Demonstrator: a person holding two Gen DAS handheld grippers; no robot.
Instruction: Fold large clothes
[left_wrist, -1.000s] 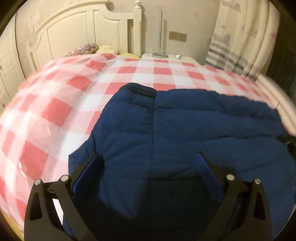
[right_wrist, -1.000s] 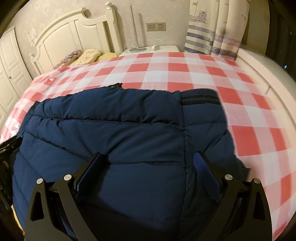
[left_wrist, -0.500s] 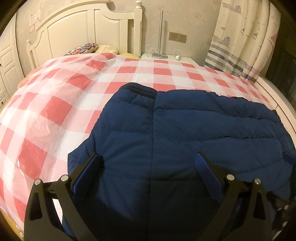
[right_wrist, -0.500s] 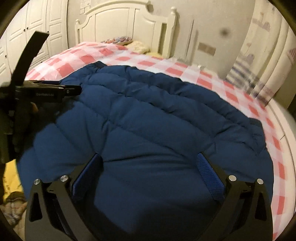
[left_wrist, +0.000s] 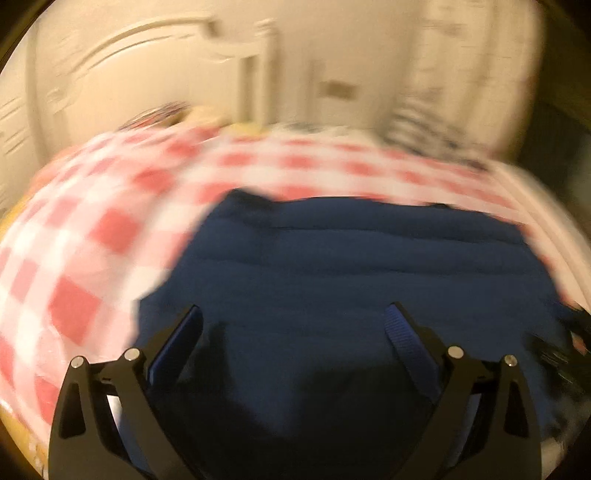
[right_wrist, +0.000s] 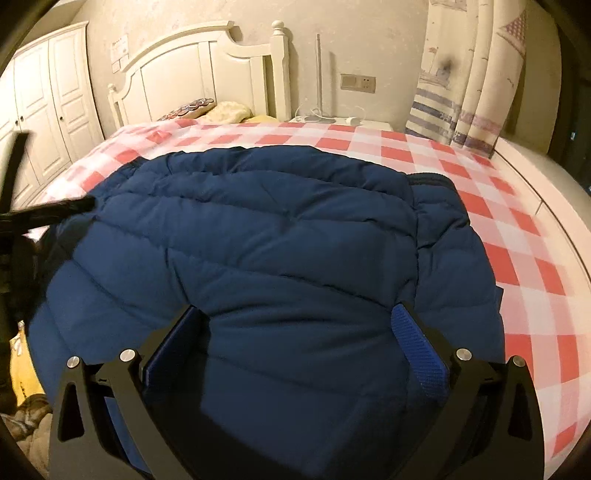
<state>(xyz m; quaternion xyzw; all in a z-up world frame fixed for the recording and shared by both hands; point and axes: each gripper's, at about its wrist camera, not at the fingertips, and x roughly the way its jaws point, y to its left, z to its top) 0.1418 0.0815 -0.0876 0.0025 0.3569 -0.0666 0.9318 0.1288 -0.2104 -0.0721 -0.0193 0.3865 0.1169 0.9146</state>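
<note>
A dark blue quilted down jacket lies spread on a bed with a red and white checked cover. It also shows in the blurred left wrist view. My right gripper is open and hovers over the jacket's near edge. My left gripper is open above the jacket's near left part. The left gripper also shows as a dark shape at the left edge of the right wrist view.
A white headboard and pillows stand at the far end. A nightstand with cables and a striped curtain are at the back right. A white wardrobe is on the left. Bedding lies on the floor at bottom left.
The left wrist view has turned blurred from fast motion and the jacket now sits more to the right. The right gripper has swung back to the right, facing the headboard again.
</note>
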